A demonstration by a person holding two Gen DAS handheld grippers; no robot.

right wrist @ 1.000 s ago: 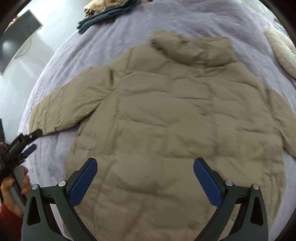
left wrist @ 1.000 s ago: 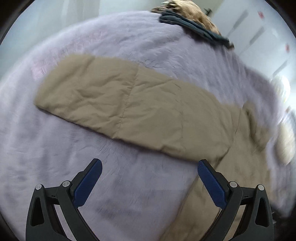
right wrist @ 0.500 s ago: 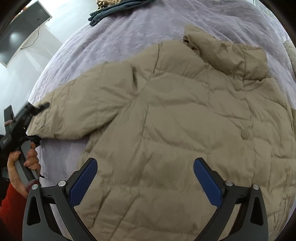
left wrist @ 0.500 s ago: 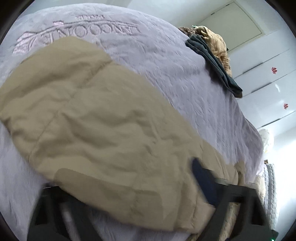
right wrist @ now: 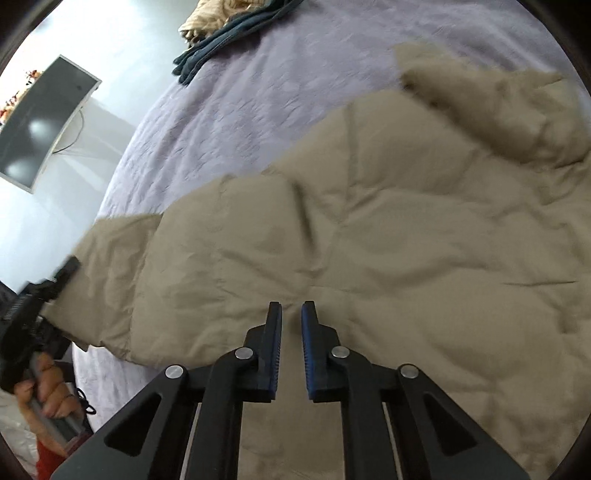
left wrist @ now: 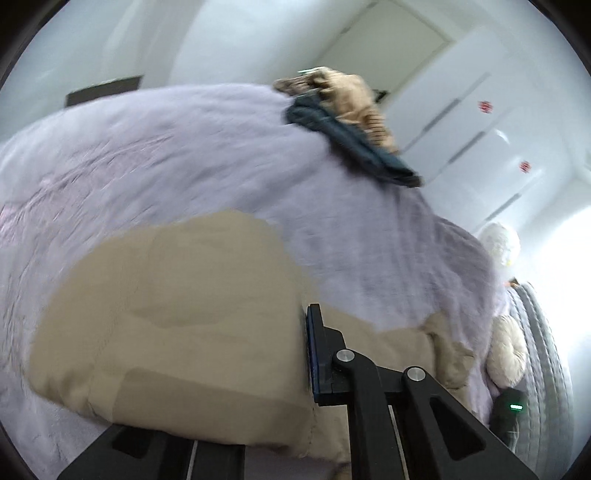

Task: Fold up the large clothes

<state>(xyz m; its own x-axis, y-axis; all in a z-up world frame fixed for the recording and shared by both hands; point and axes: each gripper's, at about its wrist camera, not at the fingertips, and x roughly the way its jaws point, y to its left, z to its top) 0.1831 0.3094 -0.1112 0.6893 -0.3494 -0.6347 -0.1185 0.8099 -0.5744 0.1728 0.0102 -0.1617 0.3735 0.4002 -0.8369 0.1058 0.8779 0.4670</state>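
A large tan puffer jacket (right wrist: 388, 240) lies spread on a lilac bedspread (right wrist: 266, 85). My left gripper (left wrist: 295, 354) is shut on the jacket's sleeve cuff (left wrist: 166, 314); the sleeve covers its left finger, and only the right finger (left wrist: 321, 354) shows. In the right wrist view the left gripper (right wrist: 55, 284) holds the sleeve end at the left edge. My right gripper (right wrist: 291, 347) hovers over the jacket's body with its fingers nearly together, a narrow gap between them and nothing held. The collar (right wrist: 480, 99) lies at the upper right.
A pile of dark blue and tan clothes (left wrist: 343, 122) lies at the far edge of the bed, also in the right wrist view (right wrist: 229, 33). A monitor (right wrist: 40, 122) stands beyond the bed's left side. White cabinet doors (left wrist: 480, 129) stand behind.
My left gripper has closed on the sleeve cuff and lifted it. My right gripper has gone from wide open to nearly shut and moved closer over the jacket.
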